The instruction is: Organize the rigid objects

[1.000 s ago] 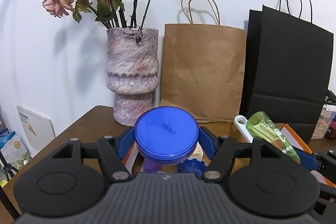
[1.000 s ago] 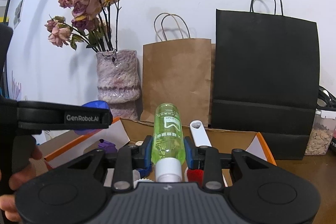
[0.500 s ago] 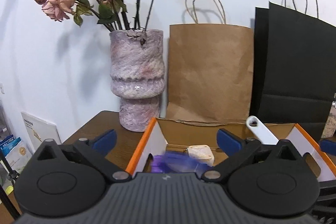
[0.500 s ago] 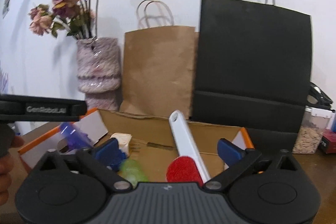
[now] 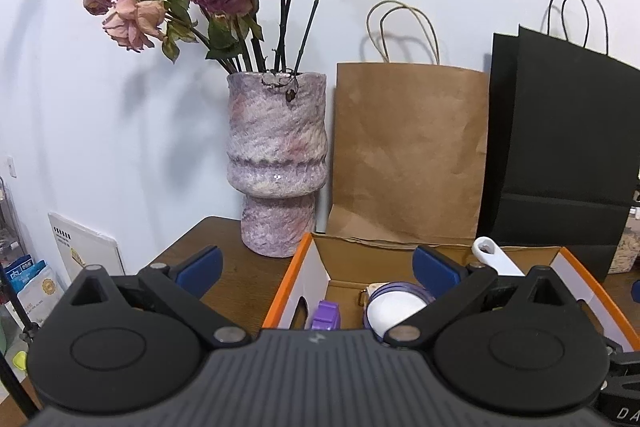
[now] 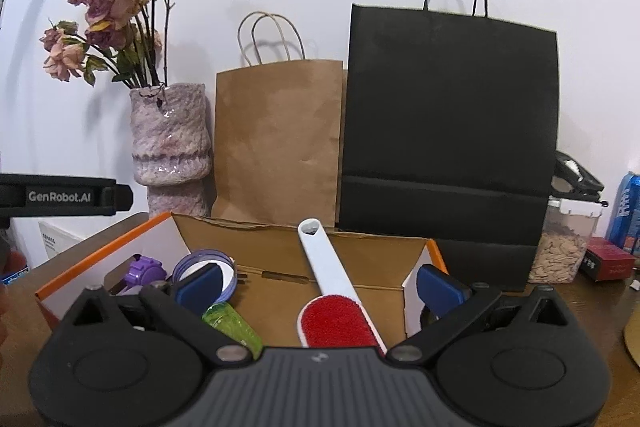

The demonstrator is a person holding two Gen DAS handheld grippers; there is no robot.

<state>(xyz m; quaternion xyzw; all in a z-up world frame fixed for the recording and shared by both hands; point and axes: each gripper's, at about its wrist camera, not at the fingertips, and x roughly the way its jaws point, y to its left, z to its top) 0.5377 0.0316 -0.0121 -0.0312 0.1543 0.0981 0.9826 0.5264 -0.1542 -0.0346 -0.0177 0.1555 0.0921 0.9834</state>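
An open cardboard box with an orange rim [image 5: 298,267] [image 6: 104,253] sits on the brown table. In it lie a round jar with a purple-blue rim [image 5: 396,303] [image 6: 206,261], a small purple item [image 5: 326,317] [image 6: 144,271], a green bottle [image 6: 230,323] and a lint brush with a red pad [image 6: 334,321] and white handle [image 5: 496,261]. My left gripper [image 5: 316,267] hangs open over the box's left end, holding nothing. My right gripper [image 6: 320,287] is open above the brush and bottle, touching neither.
Behind the box stand a mottled pink vase [image 5: 276,163] of dried roses, a brown paper bag [image 5: 412,147] and a black paper bag [image 6: 448,131]. A tub of nuts [image 6: 564,247], a blue can [image 6: 628,211] and a red carton [image 6: 608,259] stand at right.
Both grippers opened wide. The left let go of the blue-lidded jar and the right let go of the green bottle; both things now lie in the box.
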